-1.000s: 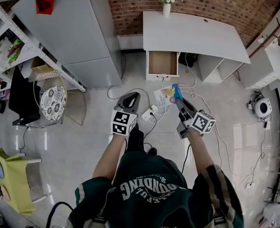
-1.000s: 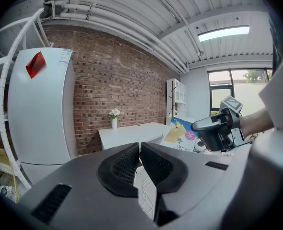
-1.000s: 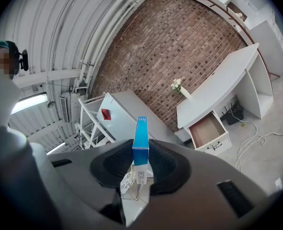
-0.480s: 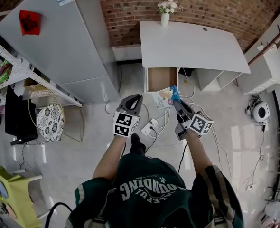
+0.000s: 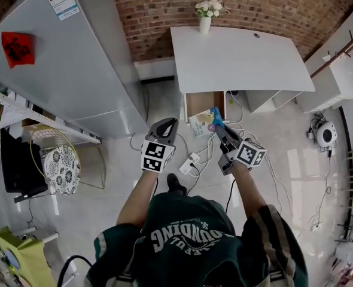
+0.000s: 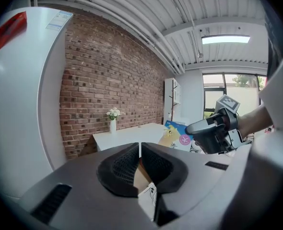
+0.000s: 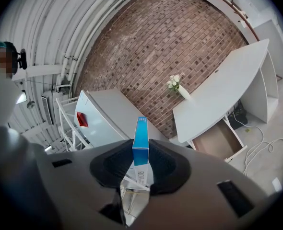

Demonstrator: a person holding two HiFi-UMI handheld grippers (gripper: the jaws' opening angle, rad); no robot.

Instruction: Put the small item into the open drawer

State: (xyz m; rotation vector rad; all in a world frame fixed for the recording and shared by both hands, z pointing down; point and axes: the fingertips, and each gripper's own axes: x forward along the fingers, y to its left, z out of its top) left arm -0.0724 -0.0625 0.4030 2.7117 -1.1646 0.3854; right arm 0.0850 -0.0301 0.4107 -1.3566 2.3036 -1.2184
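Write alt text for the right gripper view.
Right gripper shut on a slim blue-and-white box, held upright and edge-on between its pads. Beyond it, a white desk with an open drawer and a vase of flowers stands against a brick wall.

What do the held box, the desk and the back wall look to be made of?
Box: likely thin printed cardboard, blue, sharp folded edges. Desk: probably laminated board, smooth matte white; its open drawer shows a brown wood-look inside. Wall: bare red brick, mortar lines visible.
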